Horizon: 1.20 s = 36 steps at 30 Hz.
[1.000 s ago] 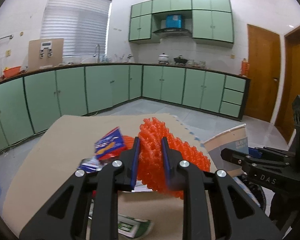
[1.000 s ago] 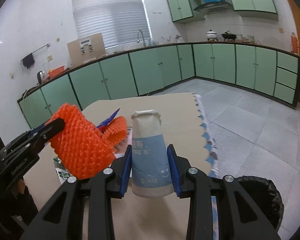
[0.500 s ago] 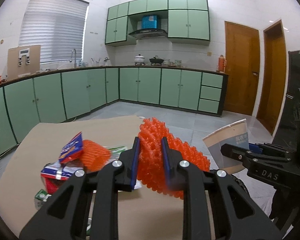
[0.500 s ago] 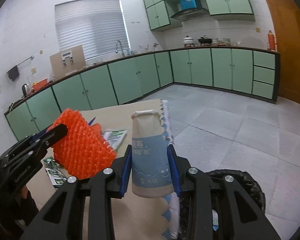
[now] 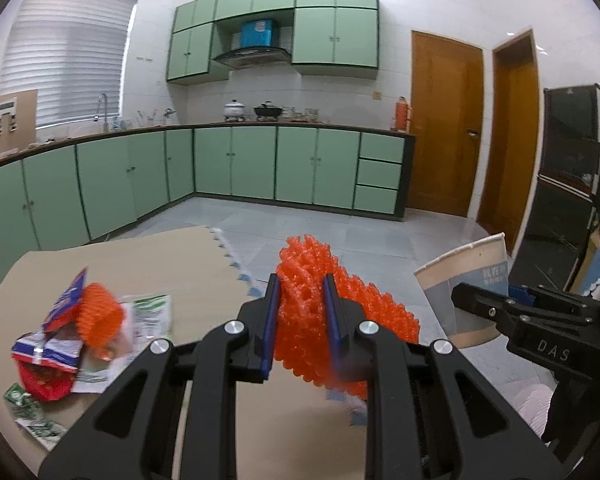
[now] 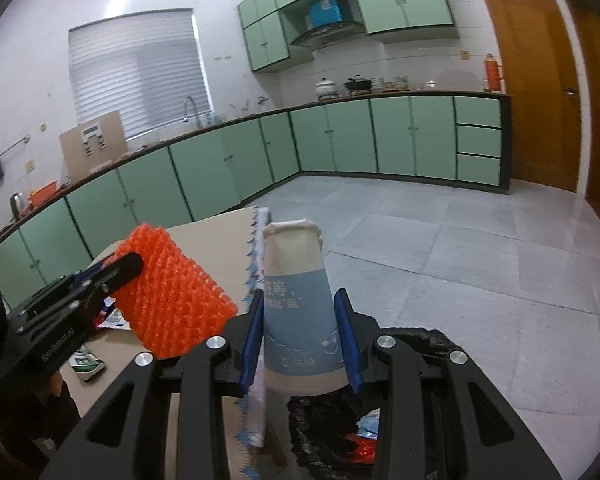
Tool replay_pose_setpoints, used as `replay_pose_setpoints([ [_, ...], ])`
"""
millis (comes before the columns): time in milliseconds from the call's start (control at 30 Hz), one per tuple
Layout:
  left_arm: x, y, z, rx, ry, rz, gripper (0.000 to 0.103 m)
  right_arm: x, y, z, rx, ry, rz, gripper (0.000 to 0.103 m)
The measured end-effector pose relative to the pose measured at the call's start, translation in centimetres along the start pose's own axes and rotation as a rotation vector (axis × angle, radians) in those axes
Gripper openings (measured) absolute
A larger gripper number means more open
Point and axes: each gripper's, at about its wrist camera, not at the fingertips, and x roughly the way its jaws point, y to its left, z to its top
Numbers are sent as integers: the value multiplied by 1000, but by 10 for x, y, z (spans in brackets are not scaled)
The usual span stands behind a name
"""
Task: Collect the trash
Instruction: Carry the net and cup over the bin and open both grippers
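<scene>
My left gripper (image 5: pixel 299 292) is shut on an orange foam net (image 5: pixel 320 316) and holds it above the right edge of the brown table (image 5: pixel 152 256). The net also shows in the right wrist view (image 6: pixel 172 304). My right gripper (image 6: pixel 300 312) is shut on a squashed blue-and-white paper cup (image 6: pixel 296 300), seen from the side in the left wrist view (image 5: pixel 464 280). The cup hangs over a black-bagged trash bin (image 6: pixel 432 340) that holds some trash.
More trash lies on the table at the left: a second orange net (image 5: pixel 98 312), snack wrappers (image 5: pixel 48 356) and green-white packets (image 5: pixel 148 316). Green cabinets (image 5: pixel 260 168) line the far walls. Grey tiled floor (image 6: pixel 440 256) lies beyond the bin.
Both grippers have swung right with their loads, away from the table's trash pile. The cup is now over the bin, which shows more fully below it.
</scene>
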Motion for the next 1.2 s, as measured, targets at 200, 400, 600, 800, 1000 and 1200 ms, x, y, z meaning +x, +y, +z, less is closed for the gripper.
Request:
replay_pose_setpoints([
  [200,25,-23,-2,25,18,-29,20,-1,-26,-5,21,5,-47,34],
  [400,53,-45,-3,40,40,-56,20,8,-55,-16,56,32,-85,34],
  [600,79,-61,-6,56,71,-71,21,20,-75,-24,96,64,-116,35],
  [800,100,-72,-13,93,114,-79,29,30,-96,-35,131,94,-137,37],
  [1000,113,-74,-15,92,149,-82,43,35,-104,-41,148,119,-173,47],
  [1200,107,-66,-9,73,134,-73,59,28,-104,-40,153,104,-199,65],
])
